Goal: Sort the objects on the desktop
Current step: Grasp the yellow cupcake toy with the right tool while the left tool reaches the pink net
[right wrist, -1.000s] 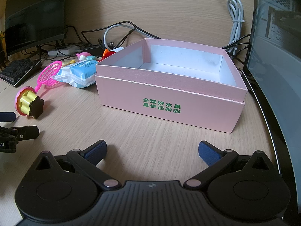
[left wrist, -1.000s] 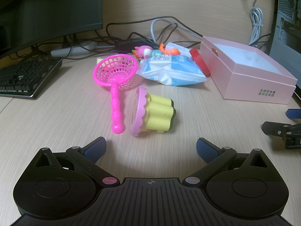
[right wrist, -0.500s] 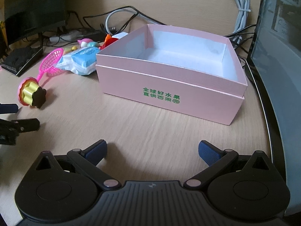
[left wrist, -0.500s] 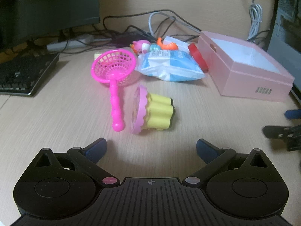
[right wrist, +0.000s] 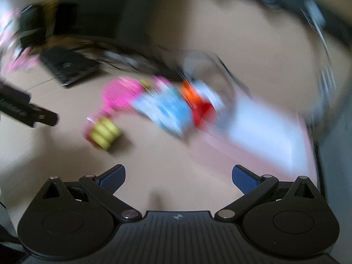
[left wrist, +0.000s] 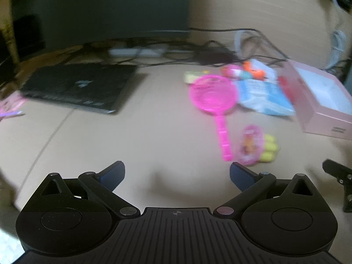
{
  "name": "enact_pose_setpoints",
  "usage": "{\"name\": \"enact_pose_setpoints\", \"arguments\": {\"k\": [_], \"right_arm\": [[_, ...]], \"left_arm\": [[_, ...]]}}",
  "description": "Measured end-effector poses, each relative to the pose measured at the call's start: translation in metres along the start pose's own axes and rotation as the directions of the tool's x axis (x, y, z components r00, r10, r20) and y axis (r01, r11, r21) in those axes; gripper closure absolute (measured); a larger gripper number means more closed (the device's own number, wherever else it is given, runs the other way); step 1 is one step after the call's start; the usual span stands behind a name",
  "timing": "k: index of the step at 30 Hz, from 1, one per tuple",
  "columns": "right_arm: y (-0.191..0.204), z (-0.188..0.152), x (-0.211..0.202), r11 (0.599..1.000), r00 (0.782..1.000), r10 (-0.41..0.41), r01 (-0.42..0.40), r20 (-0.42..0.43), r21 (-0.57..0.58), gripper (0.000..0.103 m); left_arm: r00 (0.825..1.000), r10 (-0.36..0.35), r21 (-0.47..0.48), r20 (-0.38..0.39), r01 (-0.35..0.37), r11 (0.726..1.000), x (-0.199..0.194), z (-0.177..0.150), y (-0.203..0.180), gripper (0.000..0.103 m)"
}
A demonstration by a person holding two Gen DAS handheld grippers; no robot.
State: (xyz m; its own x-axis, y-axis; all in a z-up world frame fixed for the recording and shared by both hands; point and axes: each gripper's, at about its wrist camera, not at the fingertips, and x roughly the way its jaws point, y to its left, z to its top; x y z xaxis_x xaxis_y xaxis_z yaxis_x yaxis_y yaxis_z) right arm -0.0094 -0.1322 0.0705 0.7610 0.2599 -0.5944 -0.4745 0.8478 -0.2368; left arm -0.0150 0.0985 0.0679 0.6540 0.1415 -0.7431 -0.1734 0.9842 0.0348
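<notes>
Toys being approached, nothing gripped
Cupcake toy [left wrist: 257,146] is lying beside left hand-held gripper [left wrist: 177,173]'s right fingertip; both hand-held grippers spread wide, right hand-held gripper [right wrist: 178,175] farther.

No text could be read: the print on the pink box [left wrist: 323,118], beside the blue packet [left wrist: 264,96], was blurred.
</notes>
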Motion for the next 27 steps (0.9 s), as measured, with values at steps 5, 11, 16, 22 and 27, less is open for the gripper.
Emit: {"name": "enact_pose_setpoints", "arguments": {"k": [5,11,16,22,27], "right_arm": [[0.070,0.042,0.031,0.959,0.996,0.092,-0.087,0.006,-0.270,0.024],[0.106,0.046,0.073,0.917,0.993,0.061,-0.096,-0.100,-0.387,0.050],[0.064,0.056,0.065,0.992,0.989,0.088,-0.098,-0.115,-0.082,0.073],[-0.010,0.014,0.042,0.916,0.984,0.040,0.034,-0.175,0.400,0.075],[-0.016,-0.012,0.005,0.891,0.973,-0.041,0.139,-0.228,0.432,0.070]], "left_arm": [[0.999,0.047,-0.102,0.019,-0.045,0.994,-0.006,0.001,0.044,0.000],[1.000,-0.011,-0.127,0.014,0.013,0.992,0.006,0.011,0.068,0.000],[0.992,-0.126,-0.074,0.029,0.128,0.989,0.026,0.027,0.052,0.000],[0.967,-0.249,0.043,0.044,0.248,0.968,0.061,0.057,0.010,0.000],[0.974,-0.226,0.084,0.034,0.222,0.971,0.103,0.086,-0.023,0.000]]}}
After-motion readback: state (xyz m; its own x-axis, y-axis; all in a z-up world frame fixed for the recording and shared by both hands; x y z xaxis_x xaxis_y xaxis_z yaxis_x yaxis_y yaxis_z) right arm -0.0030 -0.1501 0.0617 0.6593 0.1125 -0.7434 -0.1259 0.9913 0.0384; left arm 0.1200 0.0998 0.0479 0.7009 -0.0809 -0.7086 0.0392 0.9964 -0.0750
